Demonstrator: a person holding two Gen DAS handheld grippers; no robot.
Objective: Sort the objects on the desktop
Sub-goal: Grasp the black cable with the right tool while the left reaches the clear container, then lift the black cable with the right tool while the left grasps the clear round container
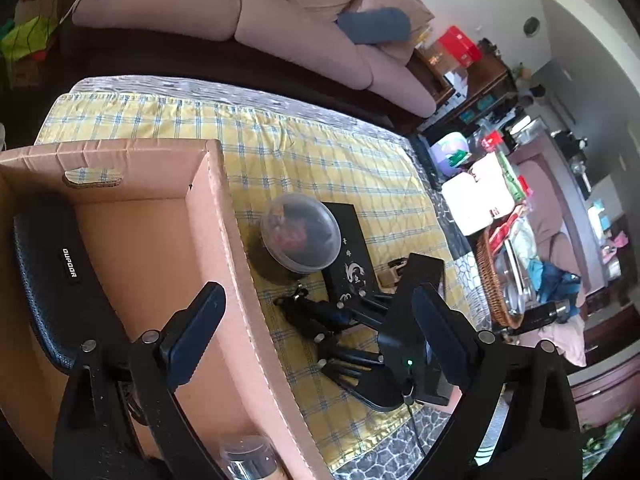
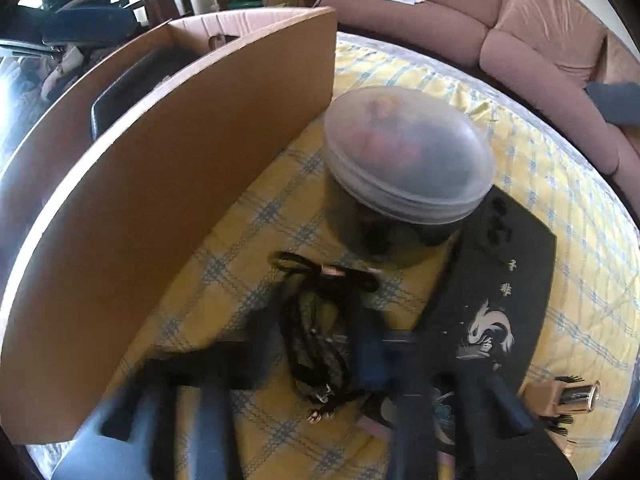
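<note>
**Right hand-held gripper on the cable, left idle over the box**

Right hand-held gripper (image 2: 316, 356) is low over the black cable bundle (image 2: 320, 340) on the tabletop's yellow check cloth (image 2: 520, 152). View is motion-blurred; fingers straddle the cable but I can't tell if they've clamped it. Left hand-held gripper (image 1: 316, 340) is spread wide, holding nothing, hanging above the right wall of the cardboard box (image 1: 224, 248).

Progress, my read: early-to-mid.
- In the box: a black OUPOOR case (image 1: 52, 276) at far left, a clear-capped bottle (image 1: 248, 456) at the near end.
- Still out, right of the box: the cable; lidded plastic container (image 2: 408, 160) beyond it; black gift box with fish print (image 2: 496, 300) further right; hairbrush (image 2: 560, 400) near right.
</note>
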